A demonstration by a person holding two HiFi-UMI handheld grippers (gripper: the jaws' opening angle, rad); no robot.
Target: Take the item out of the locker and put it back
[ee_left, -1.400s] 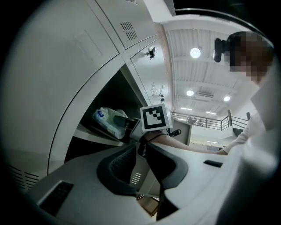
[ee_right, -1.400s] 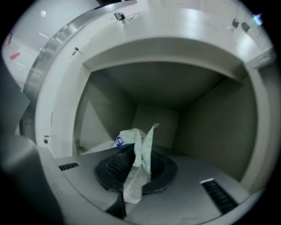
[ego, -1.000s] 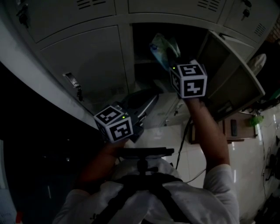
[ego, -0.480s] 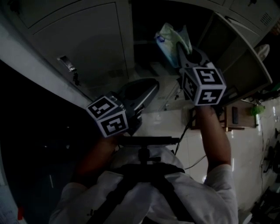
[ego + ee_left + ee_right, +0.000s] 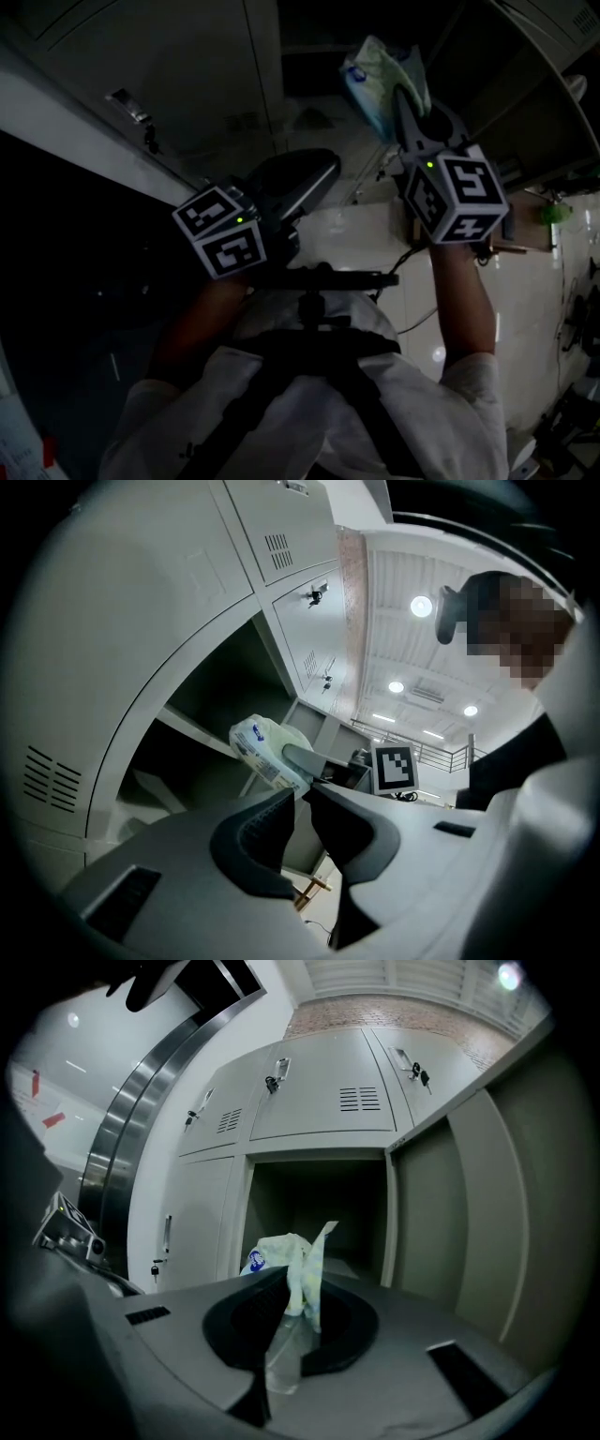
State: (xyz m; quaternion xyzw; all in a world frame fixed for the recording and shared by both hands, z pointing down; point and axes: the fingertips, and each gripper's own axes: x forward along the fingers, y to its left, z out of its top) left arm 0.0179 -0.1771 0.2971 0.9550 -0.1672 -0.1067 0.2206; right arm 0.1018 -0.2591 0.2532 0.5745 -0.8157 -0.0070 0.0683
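Note:
A pale plastic packet with blue print (image 5: 378, 75) hangs in front of the dark open locker compartment (image 5: 314, 47). My right gripper (image 5: 401, 96) is shut on its crumpled edge. In the right gripper view the packet (image 5: 281, 1255) sticks up from between the jaws of the right gripper (image 5: 296, 1288), with the open compartment (image 5: 319, 1208) behind it. My left gripper (image 5: 319, 173) is lower and to the left, shut with nothing in it. The left gripper view shows the left gripper (image 5: 302, 795) below the packet (image 5: 261, 747) and the right gripper's marker cube (image 5: 395, 769).
The locker door (image 5: 469, 1213) stands swung open on the right of the compartment. Closed grey locker doors (image 5: 323, 1082) with vents and key locks surround it. A glossy pale floor (image 5: 534, 309) with cables lies below on the right.
My right gripper has drawn back from the locker opening with the packet still in it, moving right and lower in the head view. The left gripper has drifted slightly left.

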